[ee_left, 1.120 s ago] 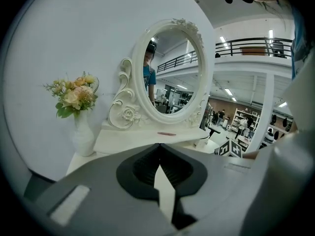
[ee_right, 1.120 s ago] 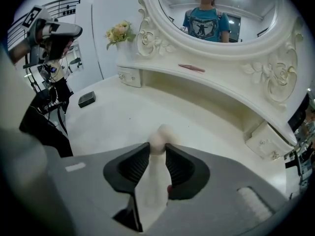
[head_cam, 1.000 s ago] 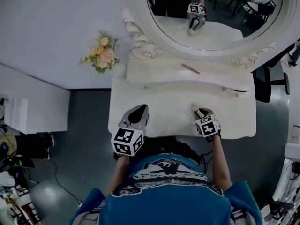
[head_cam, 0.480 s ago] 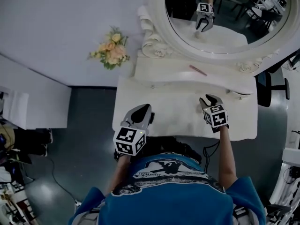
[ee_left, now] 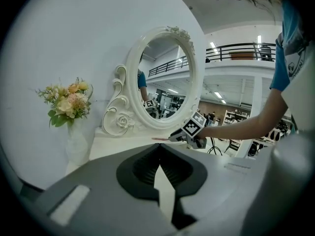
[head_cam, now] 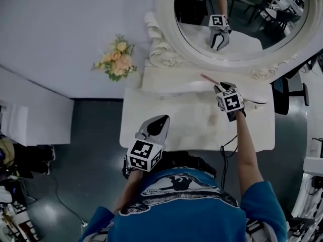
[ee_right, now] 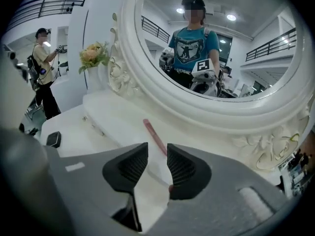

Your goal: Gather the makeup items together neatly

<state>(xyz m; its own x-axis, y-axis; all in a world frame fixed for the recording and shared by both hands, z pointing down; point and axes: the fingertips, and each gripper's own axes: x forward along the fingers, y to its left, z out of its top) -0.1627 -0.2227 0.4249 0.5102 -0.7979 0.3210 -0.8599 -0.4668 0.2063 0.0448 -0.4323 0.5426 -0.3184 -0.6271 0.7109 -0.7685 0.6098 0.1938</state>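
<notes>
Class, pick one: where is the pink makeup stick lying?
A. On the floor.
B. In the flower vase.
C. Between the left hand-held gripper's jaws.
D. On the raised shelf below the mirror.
D: the pink makeup stick lies flat on the shelf under the mirror, just ahead of the right hand-held gripper.

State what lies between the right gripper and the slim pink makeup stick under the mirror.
Only bare white shelf, seen in the right gripper view; the right gripper, empty jaws apart though just closing, sits just short of the slim pink makeup stick.
</notes>
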